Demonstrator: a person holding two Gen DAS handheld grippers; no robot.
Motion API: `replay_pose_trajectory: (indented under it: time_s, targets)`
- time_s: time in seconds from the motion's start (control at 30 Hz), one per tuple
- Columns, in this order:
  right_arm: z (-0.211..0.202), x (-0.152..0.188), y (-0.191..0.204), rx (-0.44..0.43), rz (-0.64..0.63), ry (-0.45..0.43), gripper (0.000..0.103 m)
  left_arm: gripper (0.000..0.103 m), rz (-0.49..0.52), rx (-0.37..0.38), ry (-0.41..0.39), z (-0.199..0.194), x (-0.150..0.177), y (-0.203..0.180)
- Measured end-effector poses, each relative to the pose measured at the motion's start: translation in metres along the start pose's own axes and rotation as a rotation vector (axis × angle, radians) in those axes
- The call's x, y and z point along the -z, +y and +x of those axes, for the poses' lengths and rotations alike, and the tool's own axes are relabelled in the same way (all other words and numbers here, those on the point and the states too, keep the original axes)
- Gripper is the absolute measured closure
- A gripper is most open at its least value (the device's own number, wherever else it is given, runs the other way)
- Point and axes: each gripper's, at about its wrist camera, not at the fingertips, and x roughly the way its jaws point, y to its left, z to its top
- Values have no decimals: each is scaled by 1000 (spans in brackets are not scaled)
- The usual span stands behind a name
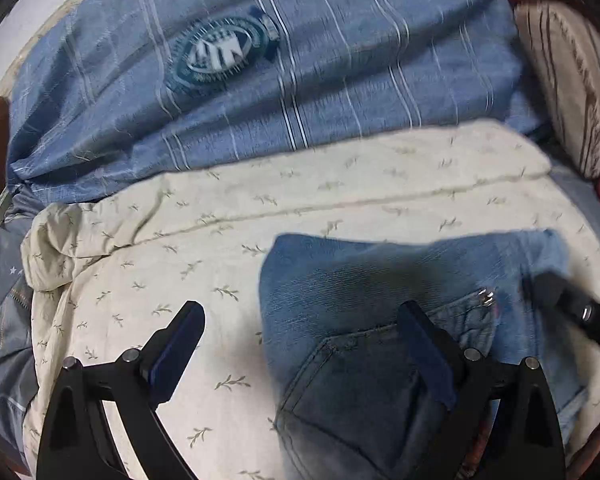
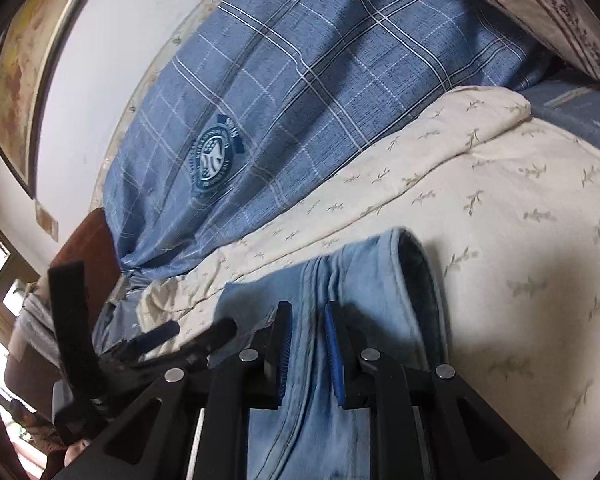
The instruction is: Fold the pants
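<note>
My bed wears a cream quilt (image 1: 228, 240) sprigged with small leaves. Folded jeans (image 1: 380, 288) lie flat on it, back pocket up. A blue plaid blanket (image 1: 300, 92) with a round crest rests along the quilt's far edge; a striped pillow (image 1: 568, 80) sits at its end.

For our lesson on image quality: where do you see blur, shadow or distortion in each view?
Left wrist view: motion blur smears the blue plaid cover; a dark shadow falls across the jeans. Right wrist view: sharper, though fisheye bends the wall picture frame.
</note>
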Motion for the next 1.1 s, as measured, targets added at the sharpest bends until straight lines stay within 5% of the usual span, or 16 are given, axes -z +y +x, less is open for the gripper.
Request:
replay_pose_trajectory:
  time_s: [0.27, 0.47, 0.8, 1.1]
  targets:
    - [38, -6, -25, 34, 64, 150, 84, 5, 68, 39, 48, 23, 3, -13]
    - [36, -4, -27, 6, 64, 140, 84, 4, 51, 46, 92, 22, 0, -12]
    - [-19, 18, 3, -62, -59, 63, 84, 6, 21, 22, -69, -63, 42, 3]
    - [-44, 60, -1, 9, -54, 123, 84, 5, 55, 11, -29, -59, 96, -13]
